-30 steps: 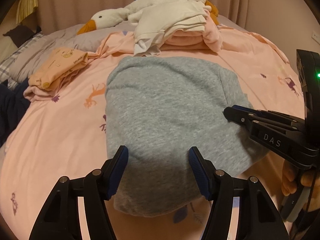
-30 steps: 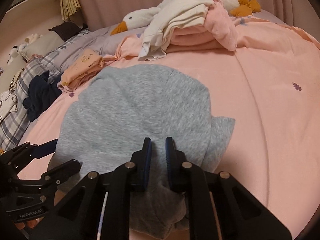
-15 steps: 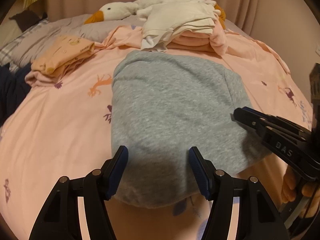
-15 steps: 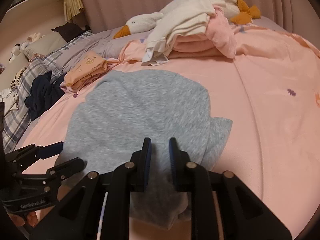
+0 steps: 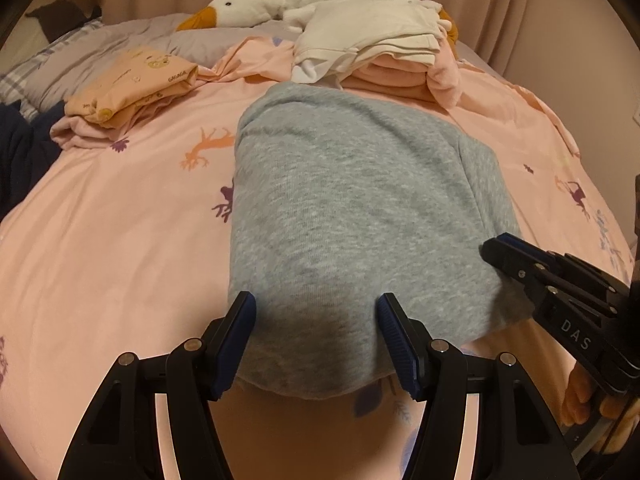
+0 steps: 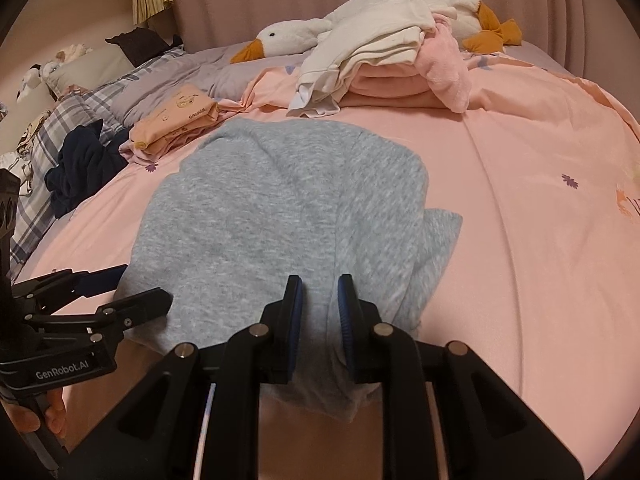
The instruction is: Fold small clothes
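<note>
A grey garment lies folded lengthwise on the pink bed cover, with a flap sticking out on its right side. My left gripper hovers open over the garment's near left edge, its blue pads wide apart and nothing pinched. At the near right part, my right gripper shows a narrow gap between its pads. Grey cloth lies flat below that gap and is not pressed by the pads. A hand holds each gripper's handle.
A stack of white and pink folded clothes sits beyond the grey garment, against a goose plush. A folded peach garment lies far left. A navy garment is bunched on plaid bedding at the left edge.
The right gripper's pads have parted a little and it has drawn slightly back. The left gripper has rolled slightly. The grey garment has stayed where it was.
</note>
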Demonstrator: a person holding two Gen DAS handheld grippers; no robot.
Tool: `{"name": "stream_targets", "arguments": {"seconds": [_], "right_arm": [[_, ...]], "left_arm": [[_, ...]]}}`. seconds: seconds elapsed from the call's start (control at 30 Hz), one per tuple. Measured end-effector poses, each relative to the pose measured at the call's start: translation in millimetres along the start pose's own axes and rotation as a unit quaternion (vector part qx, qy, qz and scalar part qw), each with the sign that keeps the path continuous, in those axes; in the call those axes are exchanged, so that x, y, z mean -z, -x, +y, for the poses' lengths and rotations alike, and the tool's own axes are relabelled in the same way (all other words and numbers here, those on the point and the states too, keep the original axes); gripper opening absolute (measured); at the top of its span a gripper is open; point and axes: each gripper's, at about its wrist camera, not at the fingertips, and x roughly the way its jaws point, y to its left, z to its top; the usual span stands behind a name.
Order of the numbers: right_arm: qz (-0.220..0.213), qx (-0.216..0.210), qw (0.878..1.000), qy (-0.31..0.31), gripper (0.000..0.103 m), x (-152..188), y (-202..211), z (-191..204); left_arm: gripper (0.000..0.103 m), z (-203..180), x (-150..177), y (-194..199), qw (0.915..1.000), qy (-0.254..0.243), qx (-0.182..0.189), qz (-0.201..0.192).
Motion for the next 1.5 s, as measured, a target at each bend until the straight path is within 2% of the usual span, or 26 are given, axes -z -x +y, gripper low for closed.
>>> {"name": "stream_targets", "arguments": {"seconds": [0.87, 1.03, 1.3, 1.5], "right_arm": [[-0.004, 0.001, 1.000, -0.019, 0.017, 10, 14, -3], [-0.005, -0.001, 1.000, -0.022, 0.017, 12, 16, -6], [-0.005, -0.006, 1.000, -0.029, 0.017, 14, 18, -9], [-0.006, -0.004, 1.000, -0.027, 0.018, 15, 19, -8]], "left_arm": [[0.063, 5, 5, 1, 0.9997, 0.013, 0.013, 0.012], [0.063, 9, 2, 14, 0.9996, 0.021, 0.018, 0.001], [0.063, 19, -19, 20, 0.9980, 0.044, 0.039, -0.024], [0.063, 9, -49, 5, 0.9973, 0.032, 0.048, -0.045]]}}
